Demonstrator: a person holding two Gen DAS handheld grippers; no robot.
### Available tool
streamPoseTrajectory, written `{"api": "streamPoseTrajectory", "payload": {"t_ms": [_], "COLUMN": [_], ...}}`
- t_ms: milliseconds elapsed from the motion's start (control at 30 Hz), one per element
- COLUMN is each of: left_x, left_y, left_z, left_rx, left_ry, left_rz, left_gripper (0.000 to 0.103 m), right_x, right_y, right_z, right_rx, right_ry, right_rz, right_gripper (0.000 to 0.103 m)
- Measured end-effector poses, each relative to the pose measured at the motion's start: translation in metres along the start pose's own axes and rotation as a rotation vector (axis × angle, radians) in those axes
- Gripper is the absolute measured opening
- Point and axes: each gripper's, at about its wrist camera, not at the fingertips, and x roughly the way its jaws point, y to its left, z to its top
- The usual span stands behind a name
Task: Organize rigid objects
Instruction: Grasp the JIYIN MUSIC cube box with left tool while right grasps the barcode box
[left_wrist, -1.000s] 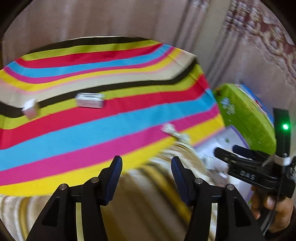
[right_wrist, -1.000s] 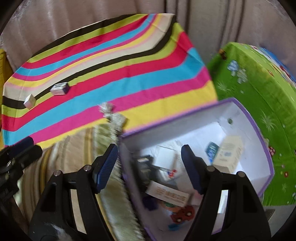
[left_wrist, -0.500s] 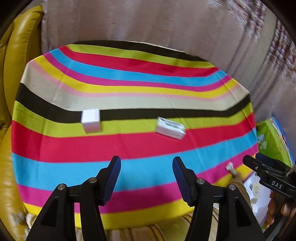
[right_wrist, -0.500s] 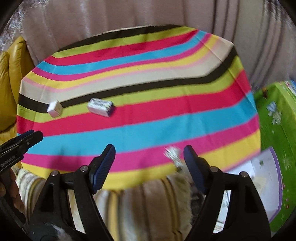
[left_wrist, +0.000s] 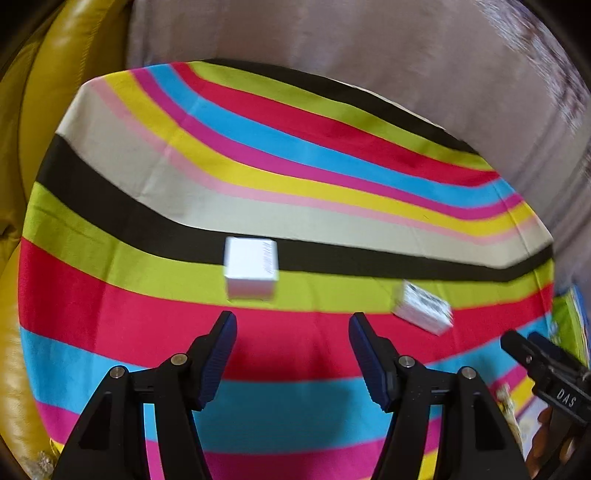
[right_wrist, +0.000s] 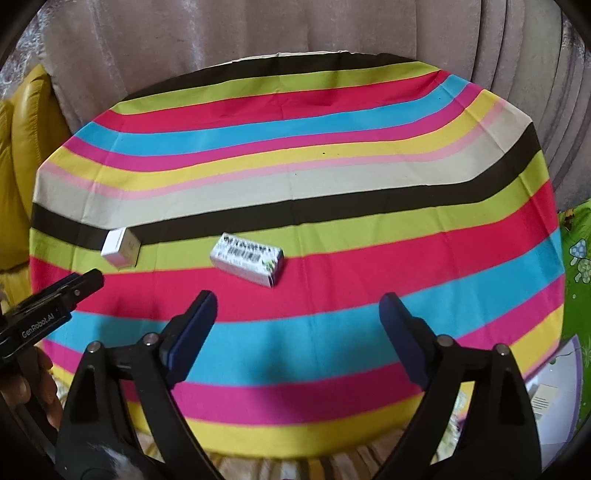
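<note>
- A table under a striped cloth (right_wrist: 295, 184) fills both views: bands of black, lime, red, blue, pink, yellow and beige run across it.
- Greyish-pink curtains (right_wrist: 258, 33) hang behind the far edge; a yellow leather seat (left_wrist: 55, 92) stands at the left edge, and a green printed cover (right_wrist: 578, 251) shows past the right edge.
- 2 boxes lie on the cloth, well apart: a small white cube box (left_wrist: 251, 273) across the black and lime bands toward the left edge, and a flat printed box (right_wrist: 247, 258) with a barcode on the lime and red bands.
- The left gripper (left_wrist: 291, 350) hangs with its fingers apart and nothing between them, the cube box just beyond its left fingertip.
- The right gripper (right_wrist: 299, 325) is spread wide and empty, short of the printed box.
- A purple-rimmed white bin (right_wrist: 554, 391) is cut off at the lower right; its contents are hard to make out.
- The left view is blurred, so the box print there is unreadable.
</note>
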Motion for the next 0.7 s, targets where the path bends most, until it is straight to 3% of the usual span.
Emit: {"api": "streamPoseTrajectory", "payload": {"t_ms": [367,700], "left_x": [0.048,0.067], "left_y": [0.016,0.028], "left_z": [0.014,0.022], "left_rx": [-0.026,-0.07], "left_ry": [0.04,0.035], "left_rz": [0.059,0.096], "left_gripper": [0.064,0.064], "right_x": [0.064,0.094], "right_y": [0.02,0.045], "right_z": [0.019,0.031], "right_rx": [0.066,0.094], "right_ry": [0.077,0.083], "right_rz": [-0.019,-0.056], "right_gripper": [0.096,0.099]}}
